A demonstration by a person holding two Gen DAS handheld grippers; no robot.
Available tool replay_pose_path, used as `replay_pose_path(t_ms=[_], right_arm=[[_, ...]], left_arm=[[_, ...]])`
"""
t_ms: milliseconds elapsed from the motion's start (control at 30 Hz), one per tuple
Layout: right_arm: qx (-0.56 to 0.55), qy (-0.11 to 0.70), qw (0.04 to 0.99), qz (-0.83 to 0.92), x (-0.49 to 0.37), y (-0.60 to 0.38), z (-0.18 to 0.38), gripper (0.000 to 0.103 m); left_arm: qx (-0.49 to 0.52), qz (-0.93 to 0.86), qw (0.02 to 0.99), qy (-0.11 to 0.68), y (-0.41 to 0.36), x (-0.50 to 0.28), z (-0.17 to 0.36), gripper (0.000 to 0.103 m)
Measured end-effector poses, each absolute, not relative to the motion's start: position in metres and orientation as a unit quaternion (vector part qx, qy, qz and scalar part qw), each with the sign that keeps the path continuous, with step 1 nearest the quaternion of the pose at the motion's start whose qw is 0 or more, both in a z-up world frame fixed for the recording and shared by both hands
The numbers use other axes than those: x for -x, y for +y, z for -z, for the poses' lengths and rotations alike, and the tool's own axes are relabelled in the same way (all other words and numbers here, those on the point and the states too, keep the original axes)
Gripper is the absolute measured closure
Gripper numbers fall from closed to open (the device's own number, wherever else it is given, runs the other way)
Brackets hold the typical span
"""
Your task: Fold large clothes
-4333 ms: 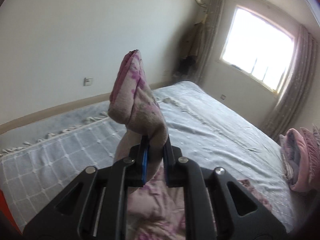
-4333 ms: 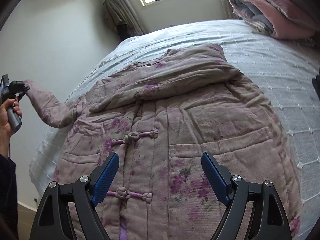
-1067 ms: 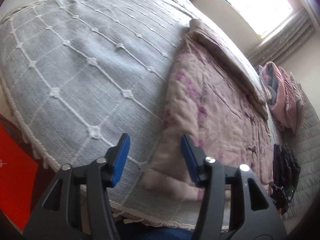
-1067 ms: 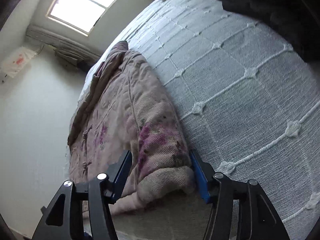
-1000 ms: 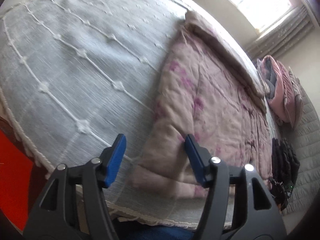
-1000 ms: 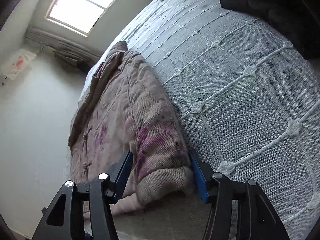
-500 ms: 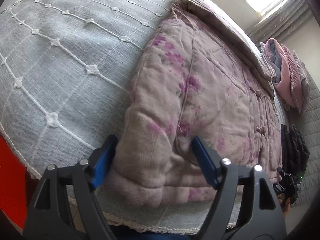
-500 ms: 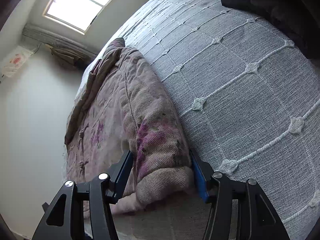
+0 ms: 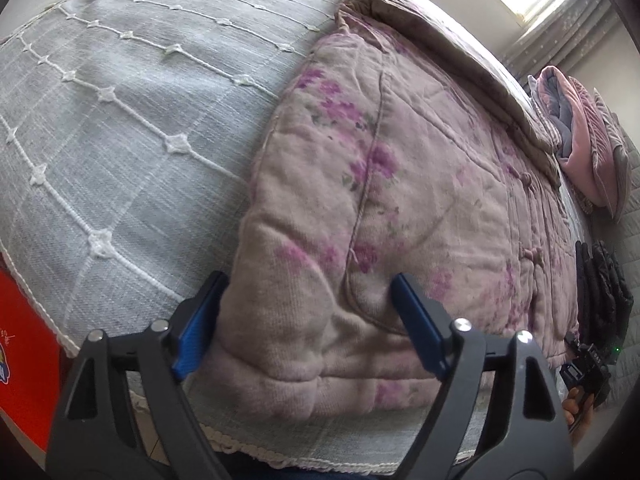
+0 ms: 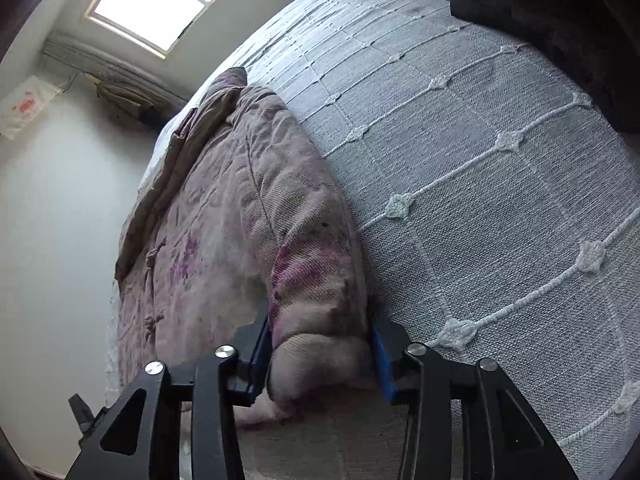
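Observation:
A padded pink jacket [image 9: 400, 184] with purple flowers lies flat on the grey bedspread [image 9: 120, 128], sleeves folded in, hem toward me. My left gripper [image 9: 308, 320] is open, its blue pads on either side of the hem's left corner. In the right wrist view the jacket [image 10: 224, 216] lies left of centre on the bedspread [image 10: 500, 200]. My right gripper [image 10: 320, 352] has its jaws closing round the hem's right corner, the pads touching the bunched fabric.
A pink and grey folded bundle [image 9: 580, 136] lies at the far end of the bed. A black garment [image 9: 604, 284] lies right of the jacket, and shows in the right wrist view [image 10: 560, 20]. The bed's front edge [image 9: 280, 456] is just below the hem. A red object [image 9: 20, 344] stands at lower left.
My left gripper has moved right and forward until its open jaws straddle the hem's left corner. My right gripper's jaws have narrowed on the hem's right corner.

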State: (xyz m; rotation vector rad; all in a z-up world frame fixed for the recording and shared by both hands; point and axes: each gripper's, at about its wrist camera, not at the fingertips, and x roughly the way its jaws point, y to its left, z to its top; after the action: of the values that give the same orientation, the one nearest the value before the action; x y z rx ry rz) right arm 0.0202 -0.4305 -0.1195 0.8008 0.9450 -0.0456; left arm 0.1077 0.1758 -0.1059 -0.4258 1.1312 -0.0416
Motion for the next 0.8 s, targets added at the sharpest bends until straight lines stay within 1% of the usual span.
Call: replay_pose_path(t_ms=[67, 100, 133, 167, 233, 367, 400, 433, 500, 567, 600, 700, 733, 800], right_arm=[[-0.379, 0.443, 0.812, 0.015, -0.021, -0.431, 0.121, 0.066], [-0.379, 0.444, 0.812, 0.014, -0.021, -0.431, 0.121, 0.066], [-0.38, 0.444, 0.812, 0.013, -0.021, -0.431, 0.121, 0.067], [-0.382, 0.443, 0.811, 0.012, -0.02, -0.432, 0.121, 0.067], [-0.389, 0.441, 0.809, 0.009, -0.02, -0.433, 0.123, 0.066], [-0.398, 0.439, 0.805, 0.005, -0.019, -0.436, 0.125, 0.066], [-0.394, 0.441, 0.806, 0.007, -0.019, -0.435, 0.124, 0.066], [-0.392, 0.441, 0.807, 0.009, -0.019, -0.435, 0.123, 0.066], [-0.388, 0.441, 0.809, 0.011, -0.019, -0.434, 0.122, 0.067], [-0.391, 0.439, 0.809, 0.01, -0.019, -0.435, 0.122, 0.067], [-0.393, 0.437, 0.809, 0.01, -0.018, -0.435, 0.123, 0.07], [-0.407, 0.424, 0.809, 0.002, -0.014, -0.438, 0.122, 0.082], [-0.41, 0.416, 0.812, -0.005, -0.013, -0.438, 0.119, 0.085], [-0.405, 0.407, 0.819, -0.011, -0.011, -0.436, 0.113, 0.087]], left_arm=[[0.212, 0.014, 0.822, 0.528, 0.181, -0.104, 0.105, 0.029], [0.218, 0.015, 0.821, 0.527, 0.182, -0.105, 0.105, 0.034], [0.236, 0.02, 0.818, 0.524, 0.186, -0.104, 0.105, 0.042], [0.257, 0.028, 0.812, 0.523, 0.189, -0.103, 0.106, 0.046], [0.304, 0.04, 0.798, 0.519, 0.2, -0.1, 0.111, 0.048], [0.313, 0.048, 0.799, 0.511, 0.203, -0.1, 0.114, 0.049], [0.305, 0.044, 0.802, 0.511, 0.202, -0.1, 0.113, 0.056], [0.297, 0.043, 0.805, 0.512, 0.201, -0.101, 0.113, 0.067], [0.296, 0.048, 0.805, 0.512, 0.197, -0.102, 0.113, 0.074], [0.291, 0.044, 0.809, 0.509, 0.195, -0.101, 0.111, 0.076], [0.288, 0.043, 0.811, 0.507, 0.192, -0.102, 0.11, 0.077], [0.27, 0.037, 0.823, 0.499, 0.187, -0.1, 0.104, 0.08], [0.259, 0.035, 0.83, 0.493, 0.184, -0.097, 0.099, 0.08], [0.252, 0.034, 0.836, 0.486, 0.18, -0.095, 0.094, 0.081]])
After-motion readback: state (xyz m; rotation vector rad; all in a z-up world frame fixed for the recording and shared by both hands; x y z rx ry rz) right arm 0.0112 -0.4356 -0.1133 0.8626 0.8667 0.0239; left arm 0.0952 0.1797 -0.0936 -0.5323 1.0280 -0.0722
